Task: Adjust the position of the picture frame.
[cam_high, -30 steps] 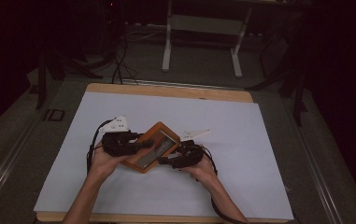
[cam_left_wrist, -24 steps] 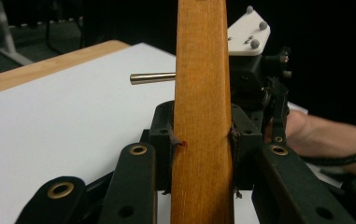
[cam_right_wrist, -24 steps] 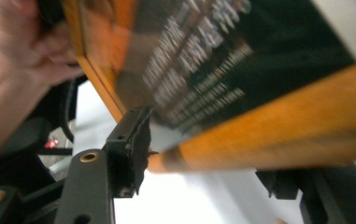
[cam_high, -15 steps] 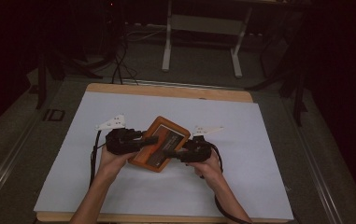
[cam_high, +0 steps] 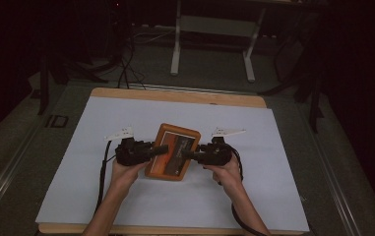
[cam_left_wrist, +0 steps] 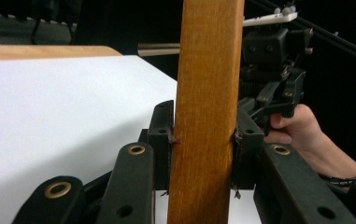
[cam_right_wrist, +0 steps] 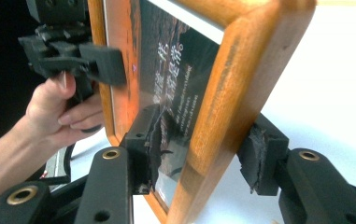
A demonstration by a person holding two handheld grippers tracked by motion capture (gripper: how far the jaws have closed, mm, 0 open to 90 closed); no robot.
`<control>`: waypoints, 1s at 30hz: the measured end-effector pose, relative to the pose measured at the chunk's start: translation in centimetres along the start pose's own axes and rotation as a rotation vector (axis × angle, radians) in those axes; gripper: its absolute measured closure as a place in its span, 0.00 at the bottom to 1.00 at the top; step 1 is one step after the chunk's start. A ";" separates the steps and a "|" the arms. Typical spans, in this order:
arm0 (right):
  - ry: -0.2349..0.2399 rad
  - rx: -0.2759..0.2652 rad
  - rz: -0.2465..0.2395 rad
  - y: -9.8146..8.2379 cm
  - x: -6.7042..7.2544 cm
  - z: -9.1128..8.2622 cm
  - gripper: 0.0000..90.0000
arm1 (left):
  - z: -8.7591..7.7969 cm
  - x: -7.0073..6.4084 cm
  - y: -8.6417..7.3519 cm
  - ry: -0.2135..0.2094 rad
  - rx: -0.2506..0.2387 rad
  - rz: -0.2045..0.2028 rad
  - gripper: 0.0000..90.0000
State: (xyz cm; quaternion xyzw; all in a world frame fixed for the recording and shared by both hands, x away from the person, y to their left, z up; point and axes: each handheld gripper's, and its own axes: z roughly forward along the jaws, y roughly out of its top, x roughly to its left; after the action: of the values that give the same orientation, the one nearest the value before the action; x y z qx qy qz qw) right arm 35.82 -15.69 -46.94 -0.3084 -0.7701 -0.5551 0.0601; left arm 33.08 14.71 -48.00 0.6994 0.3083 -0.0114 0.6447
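- Since the earlier high-view pictures, the picture frame [cam_high: 173, 151] has turned from a tilted, half-raised pose to lie flatter and squarer over the white surface [cam_high: 91, 123], and both hands have spread to its two short sides.
- High view: the frame, with wooden border and dark printed picture, is near the middle of the surface, a little toward the person. The left hand-held gripper [cam_high: 158, 149] reaches its left edge and the right hand-held gripper [cam_high: 187, 154] reaches its right edge. Whether the frame touches the surface I cannot tell from here.
- Left gripper view: the wooden edge of the frame [cam_left_wrist: 207, 107] stands upright between the two black jaws, and both pads [cam_left_wrist: 162, 135] press on it from the two sides, so this gripper is closed on the frame, jaws partly open by the thickness of the wood. Behind it, the other hand [cam_left_wrist: 302, 128] with its gripper is seen, and the white surface [cam_left_wrist: 49, 112] at the left.
- Right gripper view: the corner of the frame [cam_right_wrist: 222, 102] is between the jaws. The jaws have just been closing with the frame between them. One pad [cam_right_wrist: 150, 140] lies on the glass side, the other pad [cam_right_wrist: 259, 156] is against the back of the wood. The left hand [cam_right_wrist: 63, 112] holds its gripper [cam_right_wrist: 102, 63] on the far edge of the frame.
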 end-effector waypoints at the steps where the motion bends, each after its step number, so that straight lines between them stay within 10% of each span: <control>1: -0.002 -0.003 0.003 0.0 -0.1 -0.1 0.58 | 0.1 0.0 -0.1 0.002 0.012 0.001 0.75; 12: -0.055 0.005 0.042 0.0 -0.3 -0.5 0.59 | 1.7 -0.3 -0.8 0.087 0.129 0.007 0.68; 30: -0.137 0.072 0.125 -0.6 -0.4 -1.0 0.62 | 4.1 0.2 -2.9 0.096 0.185 -0.080 0.59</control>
State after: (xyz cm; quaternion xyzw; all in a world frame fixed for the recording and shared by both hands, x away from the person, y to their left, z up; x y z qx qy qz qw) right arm 35.56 -16.91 -47.21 -0.3904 -0.7713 -0.4999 0.0529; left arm 33.50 11.04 -51.32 0.7429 0.3639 -0.0320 0.5609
